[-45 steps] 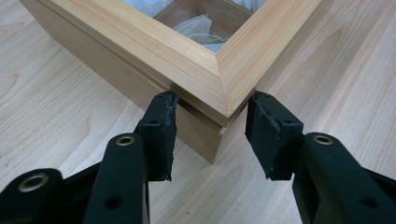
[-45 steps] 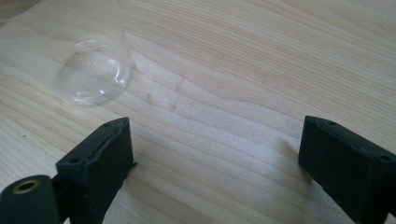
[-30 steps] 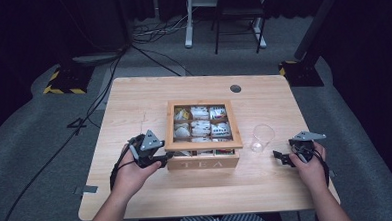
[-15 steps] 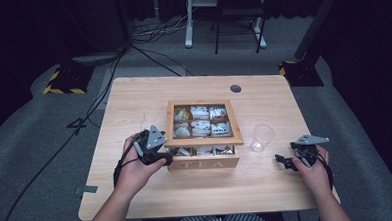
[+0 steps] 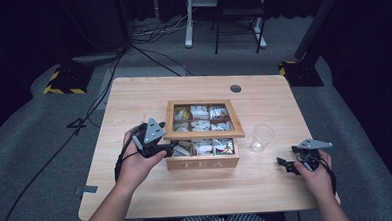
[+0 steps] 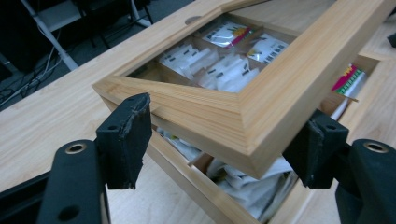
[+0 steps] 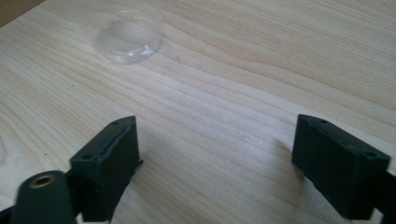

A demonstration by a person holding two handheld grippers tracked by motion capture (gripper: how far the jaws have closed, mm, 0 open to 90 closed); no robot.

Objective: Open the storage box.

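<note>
The left gripper (image 6: 219, 140), jaws apart astride the lid (image 6: 261, 100) corner, seems to be opening the tea box (image 5: 202, 163) mid-table, probably lifting further next, while the right gripper (image 5: 291, 165), jaws apart, rests right of the box near the cup (image 5: 262, 137).

The left hand (image 5: 136, 160) holds the left gripper (image 6: 224, 140) up off the table, its jaws spread wide apart. The right hand (image 5: 317, 173) rests low with the right gripper (image 7: 219, 154), whose jaws are wide apart too.
</note>
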